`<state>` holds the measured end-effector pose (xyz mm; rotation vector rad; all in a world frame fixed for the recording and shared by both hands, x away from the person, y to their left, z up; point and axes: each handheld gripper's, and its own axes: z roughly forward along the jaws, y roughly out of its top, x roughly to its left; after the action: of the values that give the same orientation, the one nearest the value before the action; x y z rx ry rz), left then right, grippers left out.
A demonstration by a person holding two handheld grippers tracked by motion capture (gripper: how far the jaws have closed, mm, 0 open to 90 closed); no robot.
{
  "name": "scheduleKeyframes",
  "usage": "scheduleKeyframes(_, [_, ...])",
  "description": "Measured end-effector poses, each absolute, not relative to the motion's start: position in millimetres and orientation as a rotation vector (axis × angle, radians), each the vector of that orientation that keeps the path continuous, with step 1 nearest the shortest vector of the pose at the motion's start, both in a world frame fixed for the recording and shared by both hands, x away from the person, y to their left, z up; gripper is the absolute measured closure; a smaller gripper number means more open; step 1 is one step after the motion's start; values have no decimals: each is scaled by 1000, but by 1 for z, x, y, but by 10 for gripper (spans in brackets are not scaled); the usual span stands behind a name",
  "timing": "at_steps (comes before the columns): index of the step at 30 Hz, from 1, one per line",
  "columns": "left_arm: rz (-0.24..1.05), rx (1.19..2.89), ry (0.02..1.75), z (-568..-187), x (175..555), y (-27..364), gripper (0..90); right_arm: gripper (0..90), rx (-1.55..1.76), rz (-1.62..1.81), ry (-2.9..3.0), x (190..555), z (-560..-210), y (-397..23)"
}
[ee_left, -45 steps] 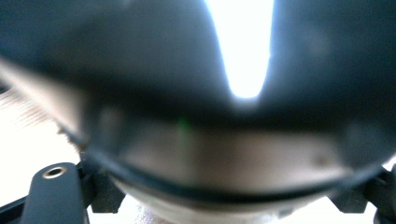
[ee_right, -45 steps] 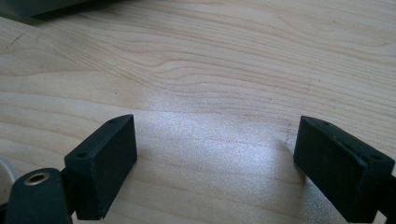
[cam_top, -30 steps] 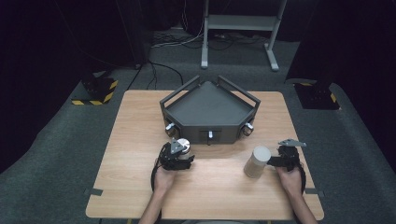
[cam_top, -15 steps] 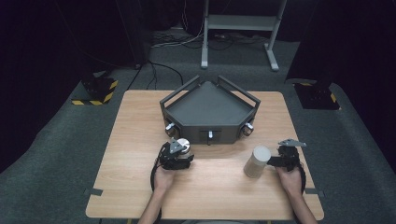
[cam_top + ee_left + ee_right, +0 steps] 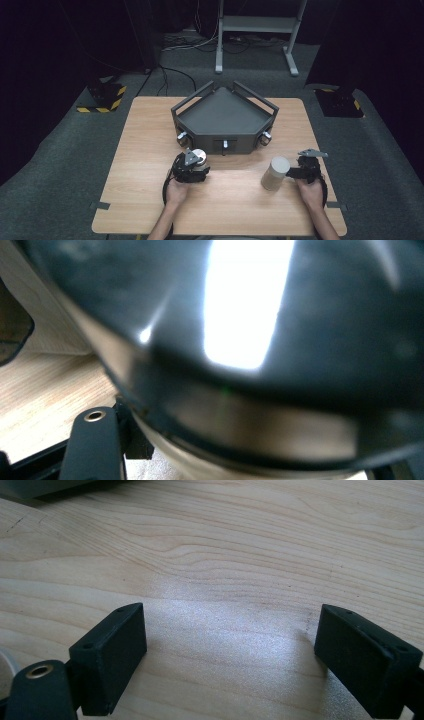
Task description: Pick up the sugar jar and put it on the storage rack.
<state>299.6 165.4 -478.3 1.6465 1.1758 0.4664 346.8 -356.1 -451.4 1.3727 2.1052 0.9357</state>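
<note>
Now your left tongs [image 5: 196, 161] clamp the round metal-topped lid [image 5: 198, 154], near the desk's [image 5: 140, 150] middle.
It looks rigid, smooth and slippery, so grip it across the rim. Your right tongs [image 5: 230, 655] gape wide on bare wood beside the pale cylinder [image 5: 275, 173]; the grey tray [image 5: 223, 117] stands close behind.

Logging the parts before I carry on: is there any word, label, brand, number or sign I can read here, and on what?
None can be read.
Grey tray: no lettering to make out.
Pale cylinder: plain.
Shiny dark object in the left gripper view: glare and blur, no text.
Yellow-black stripes on the floor: marking, no words.
</note>
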Motion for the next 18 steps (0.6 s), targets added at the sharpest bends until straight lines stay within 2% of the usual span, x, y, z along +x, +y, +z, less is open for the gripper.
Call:
scheduleKeyframes(14, [420,1611,1153,-444,301,170,316,126,1373,937,2106,347,-451,-356])
scheduleKeyframes(15, [496,1965,990,-412,317,189,316,126,1373,937,2106,347,-451,-356])
scheduleKeyframes(16, [485,1956,997,-409,318,189,317,126,1373,937,2106,347,-451,-356])
scheduleKeyframes(17, [451,1746,1092,-427,308,178,317,126,1373,937,2106,347,-451,-356])
scheduleKeyframes(18, [418,1690,1123,-428,306,176,317,126,1373,937,2106,347,-451,-356])
